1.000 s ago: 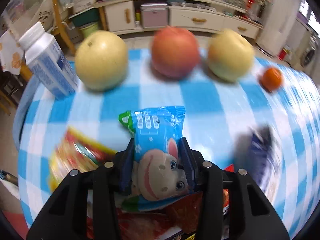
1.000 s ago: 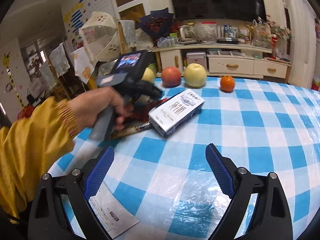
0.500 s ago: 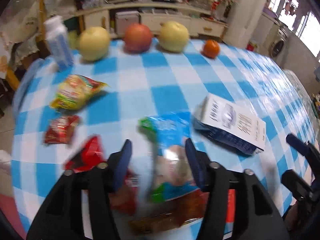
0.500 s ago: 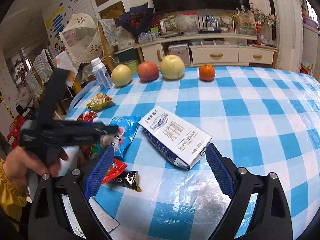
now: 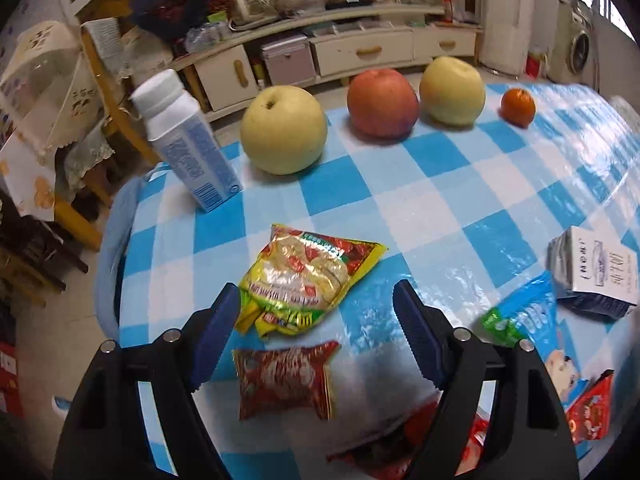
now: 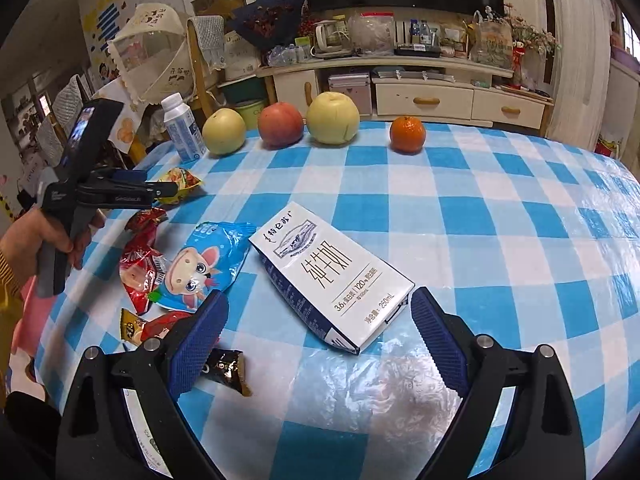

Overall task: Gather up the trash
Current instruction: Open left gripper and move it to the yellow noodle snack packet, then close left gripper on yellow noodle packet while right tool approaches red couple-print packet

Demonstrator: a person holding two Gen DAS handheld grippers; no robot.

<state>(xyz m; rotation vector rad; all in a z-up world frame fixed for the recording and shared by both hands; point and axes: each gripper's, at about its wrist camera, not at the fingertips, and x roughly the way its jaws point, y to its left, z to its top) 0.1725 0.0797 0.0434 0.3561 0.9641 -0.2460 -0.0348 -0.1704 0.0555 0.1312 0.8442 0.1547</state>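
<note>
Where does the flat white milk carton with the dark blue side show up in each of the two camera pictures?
Left wrist view: the flat white milk carton with the dark blue side lies at the far right edge, partly cut off.
Right wrist view: it lies in the middle, just ahead of the open jaws.
Shared landmark: the small orange tangerine at the right end of the fruit row.

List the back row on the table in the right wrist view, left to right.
White and blue bottle → yellow-green pear → red apple → larger pale pear → orange.
</note>
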